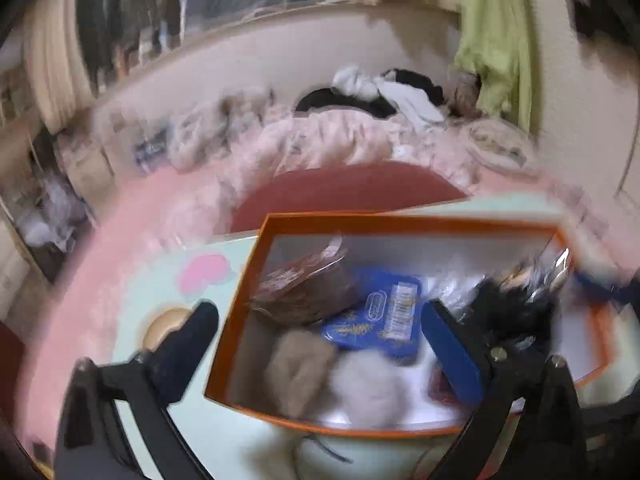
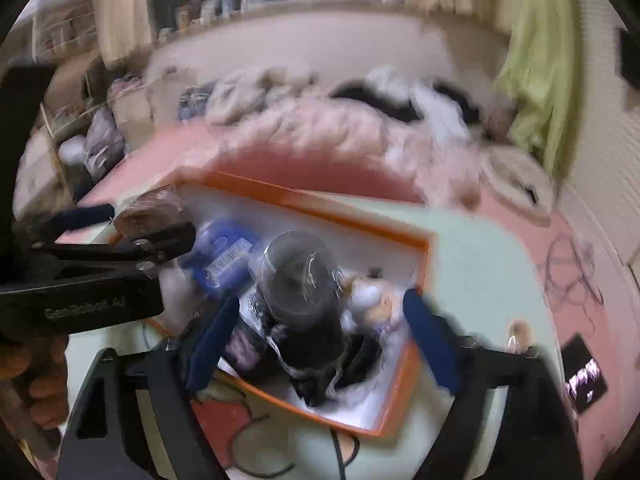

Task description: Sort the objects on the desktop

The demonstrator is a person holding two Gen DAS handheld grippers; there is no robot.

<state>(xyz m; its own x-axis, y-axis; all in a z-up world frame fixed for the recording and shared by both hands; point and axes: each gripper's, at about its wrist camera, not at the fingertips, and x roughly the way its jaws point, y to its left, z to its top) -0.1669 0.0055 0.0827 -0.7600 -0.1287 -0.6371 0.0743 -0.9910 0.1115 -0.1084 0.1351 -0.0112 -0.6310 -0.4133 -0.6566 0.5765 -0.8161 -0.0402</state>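
- The left gripper (image 1: 320,330) has its fingers spread wide and grasps nothing: one blue-padded finger (image 1: 188,344) hangs over the desk just outside the box's left wall, the other over the inside of the box.
- The right gripper (image 2: 318,338) also stands released, its fingers wide apart on either side of a clear plastic packet (image 2: 298,276) with dark contents; the pads do not press on it.
- No earlier view is given, so only the open stance can be told.
- The task's things lie in an orange-rimmed box (image 1: 240,292) with a white inside, which rests on the desk.
- In the box are a blue packet (image 1: 376,316) with a barcode label, a brownish bundle in clear wrap (image 1: 304,288), two soft fluffy pieces, beige (image 1: 300,368) and pale grey (image 1: 368,384), and a small pale figure (image 2: 370,300) near the right wall.
- The desk (image 2: 480,264) is pale mint green with cartoon prints, and a thin dark cable (image 2: 340,448) crosses its near edge.
- Behind it is a bed (image 2: 340,128) with pink bedding and heaped black and white clothes, a green cloth (image 2: 536,80) hanging at the right, curtains and a window beyond.
- A dark phone (image 2: 584,372) lies on the pink surface to the right of the desk.
- Both grippers point downward toward the box; in the right wrist view the left gripper reaches in from the left edge, with a person's hand (image 2: 36,380) holding it low at the left.
- Both views are blurred.
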